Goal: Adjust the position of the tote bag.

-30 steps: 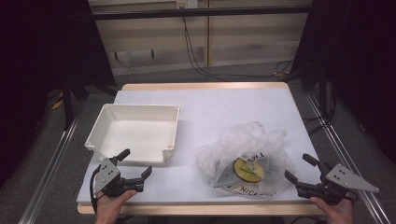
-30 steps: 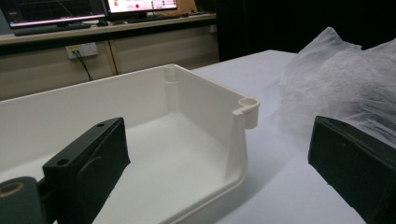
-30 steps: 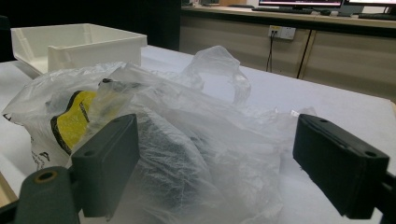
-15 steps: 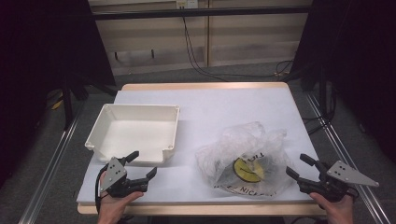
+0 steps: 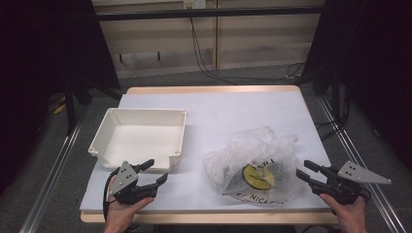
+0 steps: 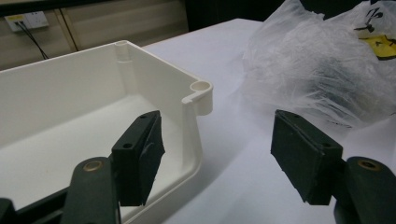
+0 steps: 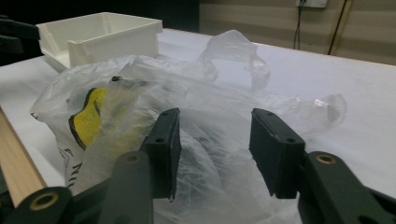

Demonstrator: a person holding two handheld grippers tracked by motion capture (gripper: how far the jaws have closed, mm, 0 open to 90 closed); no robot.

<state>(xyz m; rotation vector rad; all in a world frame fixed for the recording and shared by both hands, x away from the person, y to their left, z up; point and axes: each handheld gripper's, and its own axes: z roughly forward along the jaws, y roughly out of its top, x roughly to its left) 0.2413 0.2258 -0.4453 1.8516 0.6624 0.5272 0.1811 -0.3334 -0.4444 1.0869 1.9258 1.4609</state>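
Observation:
A crumpled clear plastic bag (image 5: pixel 252 165) with a yellow and black print lies on the white table at front right. An empty white plastic tray (image 5: pixel 141 136) stands at front left. My left gripper (image 5: pixel 156 172) is open just in front of the tray's near right corner (image 6: pixel 201 93), with the bag (image 6: pixel 322 70) farther off. My right gripper (image 5: pixel 305 171) is open at the bag's right edge, pointing left. Along its jaws, the bag (image 7: pixel 154 107) lies right in front, and nothing is held between them.
The white tabletop (image 5: pixel 233 111) has bare room at the back and in the middle. Its wooden front edge (image 5: pixel 204 217) runs just under both hands. Metal rails (image 5: pixel 48 179) flank the table, and cables (image 5: pixel 209 68) lie on the floor behind it.
My left gripper has slid a little right along the tray's front and opened wider. The right gripper has edged left toward the bag. Bag and tray have not moved.

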